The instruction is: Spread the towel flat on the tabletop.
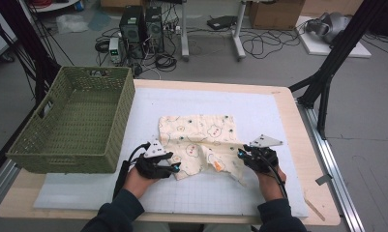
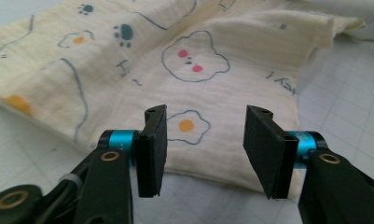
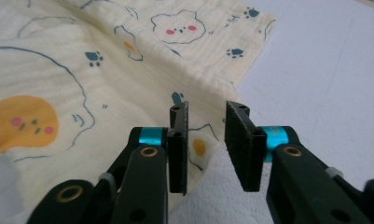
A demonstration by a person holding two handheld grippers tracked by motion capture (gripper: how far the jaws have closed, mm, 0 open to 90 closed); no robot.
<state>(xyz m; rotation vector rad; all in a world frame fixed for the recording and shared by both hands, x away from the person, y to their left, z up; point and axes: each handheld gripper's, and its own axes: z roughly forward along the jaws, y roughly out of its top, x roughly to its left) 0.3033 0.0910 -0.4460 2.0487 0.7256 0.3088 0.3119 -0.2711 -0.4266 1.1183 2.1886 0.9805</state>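
Observation:
A cream cloth [image 1: 196,135] printed with bears, eggs and paw marks lies rumpled on the white gridded mat [image 1: 259,108]. My left gripper [image 1: 174,166] is at the cloth's near left corner. In the left gripper view, my left gripper [image 2: 205,140] stands open, its jaws wide apart just above the cloth's [image 2: 128,84] edge. My right gripper [image 1: 241,153] is at the cloth's near right side. In the right gripper view, my right gripper [image 3: 207,135] is open with a narrow gap, over the cloth's [image 3: 82,70] edge, and nothing is pinched between its pads.
A green woven basket [image 1: 61,157] stands at the table's left, with nothing visible inside. The mat covers most of the wooden table [image 1: 298,145]. Black stand legs [image 1: 322,82] rise beyond the right edge; computers and cables lie on the floor behind.

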